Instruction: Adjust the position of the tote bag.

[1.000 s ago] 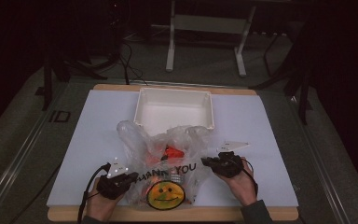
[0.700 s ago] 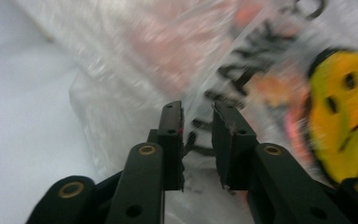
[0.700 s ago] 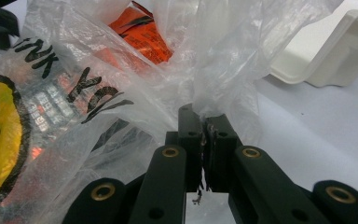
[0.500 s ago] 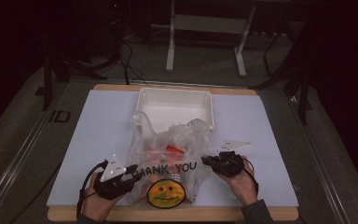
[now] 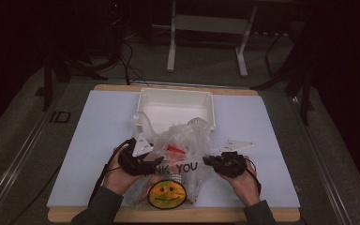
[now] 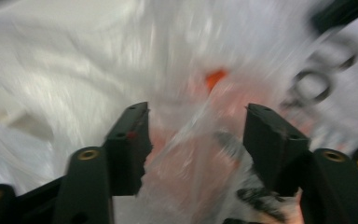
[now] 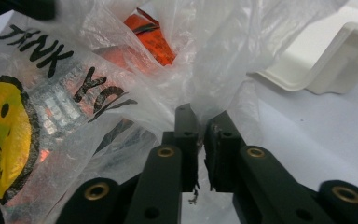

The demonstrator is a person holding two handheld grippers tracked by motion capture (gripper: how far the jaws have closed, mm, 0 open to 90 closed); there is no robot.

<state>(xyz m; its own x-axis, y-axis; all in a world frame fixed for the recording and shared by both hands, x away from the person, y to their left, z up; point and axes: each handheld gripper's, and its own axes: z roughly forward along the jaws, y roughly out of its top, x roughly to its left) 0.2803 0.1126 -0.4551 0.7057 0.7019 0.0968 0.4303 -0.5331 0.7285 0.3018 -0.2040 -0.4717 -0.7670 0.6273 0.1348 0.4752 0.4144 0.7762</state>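
A clear plastic bag (image 5: pixel 178 154) printed THANK YOU with a yellow smiley (image 5: pixel 167 194) lies near the table's front, an orange packet (image 5: pixel 174 150) inside it. My left gripper (image 5: pixel 157 161) sits at the bag's left side. In the blurred left gripper view its jaws (image 6: pixel 193 135) stand wide apart, having just been opening, with loose film between them and the orange packet (image 6: pixel 214 77) beyond. My right gripper (image 5: pixel 207 161) rests at the bag's right edge. Its jaws (image 7: pixel 200 126) have just been opening to a narrow gap, with bag film (image 7: pixel 121 93) at their tips.
A white tray (image 5: pixel 176 91) stands behind the bag at the table's middle back, its corner (image 7: pixel 317 65) beyond the right jaws. The white table cover (image 5: pixel 262 126) lies bare to both sides. A metal stand (image 5: pixel 206 23) stands on the floor behind the table.
My left gripper let go of the bag's left part, opened wide and moved up and toward the bag. The bag's left loop sprang back toward the tray. The right hand kept still.
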